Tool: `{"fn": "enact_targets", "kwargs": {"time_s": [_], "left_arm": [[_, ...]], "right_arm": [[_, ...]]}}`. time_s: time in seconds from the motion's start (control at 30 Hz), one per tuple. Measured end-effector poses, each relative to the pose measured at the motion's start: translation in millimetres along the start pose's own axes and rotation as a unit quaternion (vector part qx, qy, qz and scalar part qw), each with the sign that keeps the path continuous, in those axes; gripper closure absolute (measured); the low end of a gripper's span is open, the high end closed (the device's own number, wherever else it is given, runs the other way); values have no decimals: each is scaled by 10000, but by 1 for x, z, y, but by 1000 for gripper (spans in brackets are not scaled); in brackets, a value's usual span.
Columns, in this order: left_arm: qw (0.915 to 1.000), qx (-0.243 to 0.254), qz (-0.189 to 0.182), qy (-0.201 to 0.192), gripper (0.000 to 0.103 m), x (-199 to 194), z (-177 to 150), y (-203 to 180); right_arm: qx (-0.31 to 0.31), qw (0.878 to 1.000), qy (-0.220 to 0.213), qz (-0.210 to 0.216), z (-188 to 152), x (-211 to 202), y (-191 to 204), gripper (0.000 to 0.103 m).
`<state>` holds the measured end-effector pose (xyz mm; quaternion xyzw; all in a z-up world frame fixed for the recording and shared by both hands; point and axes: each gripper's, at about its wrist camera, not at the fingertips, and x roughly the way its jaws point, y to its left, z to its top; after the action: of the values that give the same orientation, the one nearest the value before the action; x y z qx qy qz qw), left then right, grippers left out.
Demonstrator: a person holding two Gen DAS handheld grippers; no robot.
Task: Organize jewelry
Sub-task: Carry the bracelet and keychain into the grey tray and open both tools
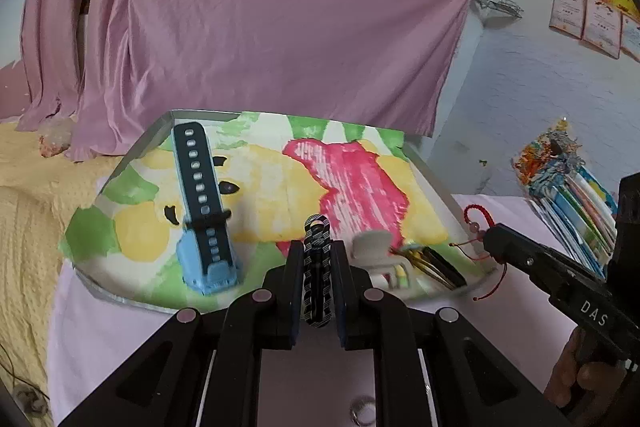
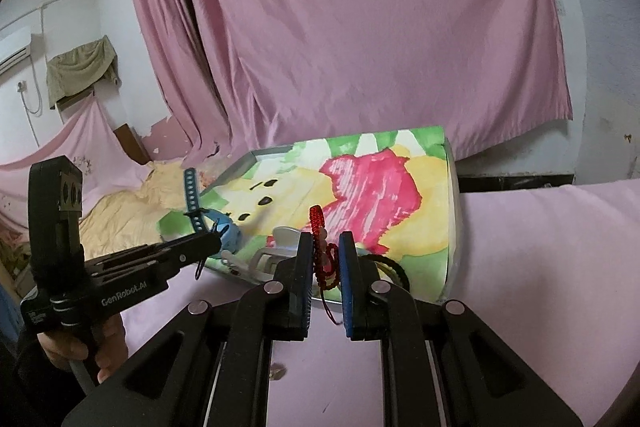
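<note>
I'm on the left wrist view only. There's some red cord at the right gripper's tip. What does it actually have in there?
Observer: The right gripper is shut on a red braided bracelet that stands upright between its blue pads.
Operator: Any bead on it?
Observer: Yes, a pale bead sits just under the braided part, level with the fingertips.
Operator: Is anything dangling from it?
Observer: Its thin red tails hang below the fingers, over the pink cloth.
</note>
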<state>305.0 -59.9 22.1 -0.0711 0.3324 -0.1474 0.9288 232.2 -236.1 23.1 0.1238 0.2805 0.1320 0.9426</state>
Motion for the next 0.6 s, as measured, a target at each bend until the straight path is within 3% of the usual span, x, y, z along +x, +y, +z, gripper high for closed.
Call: {"fn": "enact_targets", "kwargs": {"time_s": [0.6], "left_arm": [[9981, 106, 268, 541, 90, 36, -2, 0]], "right_arm": [[561, 9967, 554, -181, -11, 55, -23, 91]]}}
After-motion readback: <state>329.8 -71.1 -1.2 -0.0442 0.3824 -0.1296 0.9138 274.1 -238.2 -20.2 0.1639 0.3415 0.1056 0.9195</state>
